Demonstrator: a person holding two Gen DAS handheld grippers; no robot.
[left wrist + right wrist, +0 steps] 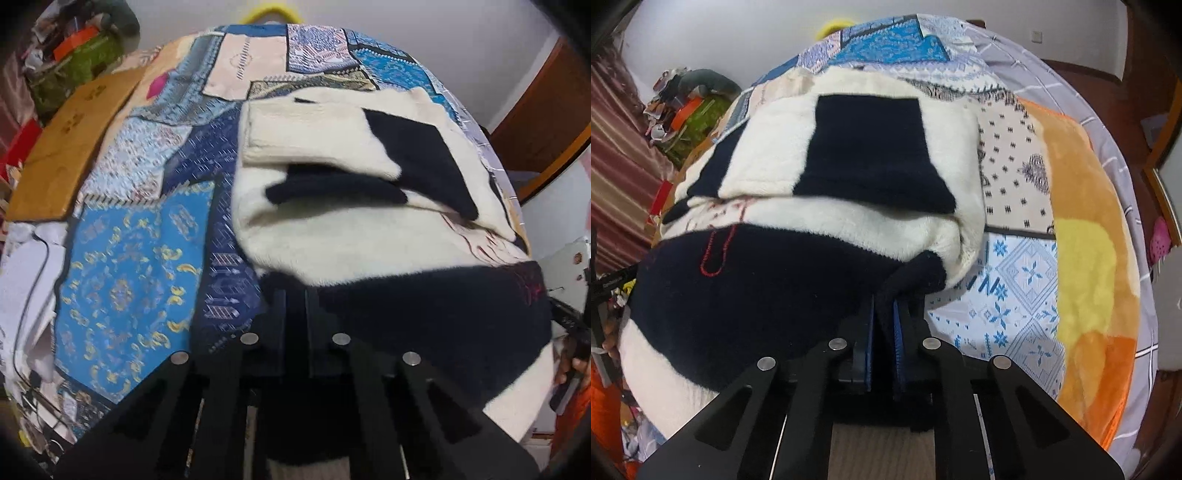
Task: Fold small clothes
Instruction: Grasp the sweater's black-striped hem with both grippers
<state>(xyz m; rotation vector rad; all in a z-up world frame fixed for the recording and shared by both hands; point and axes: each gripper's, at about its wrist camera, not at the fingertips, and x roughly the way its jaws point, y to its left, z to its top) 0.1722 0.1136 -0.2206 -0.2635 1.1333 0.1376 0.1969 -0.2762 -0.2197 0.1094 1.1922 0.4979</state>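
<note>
A fluffy cream and dark navy sweater [354, 243] lies on a patchwork bedspread [129, 280], its sleeves folded across the body. It also shows in the right wrist view [820, 177]. My left gripper [295, 295] is shut on the sweater's navy hem at its left corner. My right gripper [884, 306] is shut on the navy hem at its right corner. The hem is lifted a little toward the cameras. Red stitching [716, 251] marks the navy band.
A wooden board [70, 147] lies at the bed's left edge. An orange and yellow blanket [1086, 266] lies to the right of the sweater. Clutter [74, 51] is piled at the far left. A cable [33, 295] runs over white cloth at left.
</note>
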